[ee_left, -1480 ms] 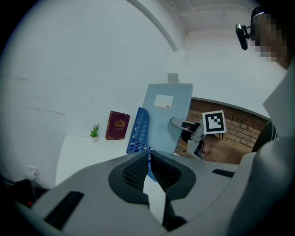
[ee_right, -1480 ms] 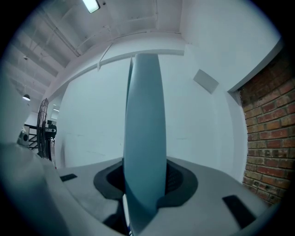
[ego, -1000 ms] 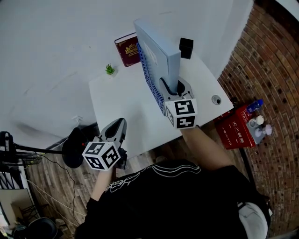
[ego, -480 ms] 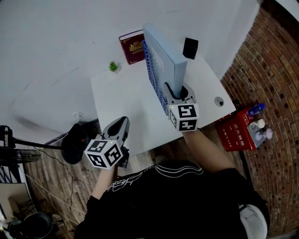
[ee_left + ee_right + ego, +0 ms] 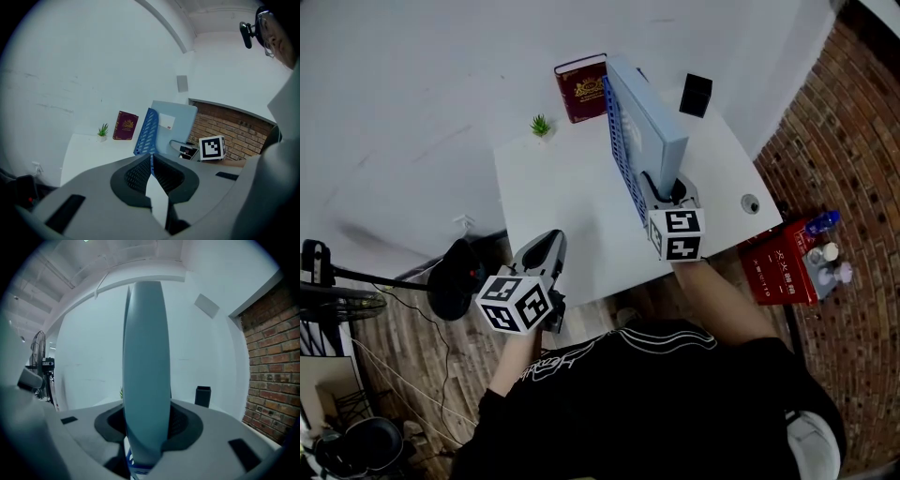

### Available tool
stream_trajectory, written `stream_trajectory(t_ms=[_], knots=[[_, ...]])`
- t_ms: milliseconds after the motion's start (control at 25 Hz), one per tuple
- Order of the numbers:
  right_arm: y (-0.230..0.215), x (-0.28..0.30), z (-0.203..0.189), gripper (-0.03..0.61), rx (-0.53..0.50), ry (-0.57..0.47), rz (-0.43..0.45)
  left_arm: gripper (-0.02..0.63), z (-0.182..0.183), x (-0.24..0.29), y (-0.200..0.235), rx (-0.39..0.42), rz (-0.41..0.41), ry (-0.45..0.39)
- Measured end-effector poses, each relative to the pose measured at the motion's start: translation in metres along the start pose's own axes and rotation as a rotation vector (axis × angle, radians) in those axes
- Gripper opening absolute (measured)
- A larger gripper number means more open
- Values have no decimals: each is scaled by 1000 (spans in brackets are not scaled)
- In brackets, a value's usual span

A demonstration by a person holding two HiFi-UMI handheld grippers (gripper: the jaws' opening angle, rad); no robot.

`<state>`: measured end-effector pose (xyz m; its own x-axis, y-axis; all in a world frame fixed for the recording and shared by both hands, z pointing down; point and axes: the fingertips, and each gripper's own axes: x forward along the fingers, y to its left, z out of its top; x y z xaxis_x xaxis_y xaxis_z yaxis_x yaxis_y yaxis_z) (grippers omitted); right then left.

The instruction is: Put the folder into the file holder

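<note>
While the right gripper (image 5: 666,192) is clamped on the near end of the thick light-blue plastic folder (image 5: 652,117), the folder stands upright on its long edge over the white rectangular table (image 5: 553,178). In the right gripper view its pale spine fills the whole space between the two jaws, and both dark pads lie against its sides, so this claw holds the folder and nothing else.

The folder is just beside the blue perforated plastic file holder (image 5: 622,155). The holder's tall mesh wall runs along the folder's left side, touching it or nearly so. A bit of blue and white mesh also shows under the folder in the right gripper view. Whether the bottom edge of the folder already rests on the floor of the holder, I cannot tell.

The left gripper (image 5: 549,242) hangs at the near left corner of the table, well apart from the folder. Its jaws are drawn together to a thin slit and there is nothing between them.

At the far side of the table a dark red hardcover book (image 5: 581,89) stands upright, with a small green plant in a white pot (image 5: 541,125) to its left. A small black square box (image 5: 696,94) stands near the far right corner.
</note>
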<state>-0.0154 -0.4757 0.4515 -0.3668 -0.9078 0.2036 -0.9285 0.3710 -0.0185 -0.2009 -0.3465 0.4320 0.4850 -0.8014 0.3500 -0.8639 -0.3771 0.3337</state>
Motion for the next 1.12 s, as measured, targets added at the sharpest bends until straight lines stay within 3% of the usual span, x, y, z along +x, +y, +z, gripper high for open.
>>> stream_trajectory(t_ms=[560,1120], knots=[[1,4,-35,172,-19,139,-16,43,-2,-17,7,-20,30,3],[0,-4,-39,224,-69,188,-1,43,-9,-21,-8,-28,8,-3]])
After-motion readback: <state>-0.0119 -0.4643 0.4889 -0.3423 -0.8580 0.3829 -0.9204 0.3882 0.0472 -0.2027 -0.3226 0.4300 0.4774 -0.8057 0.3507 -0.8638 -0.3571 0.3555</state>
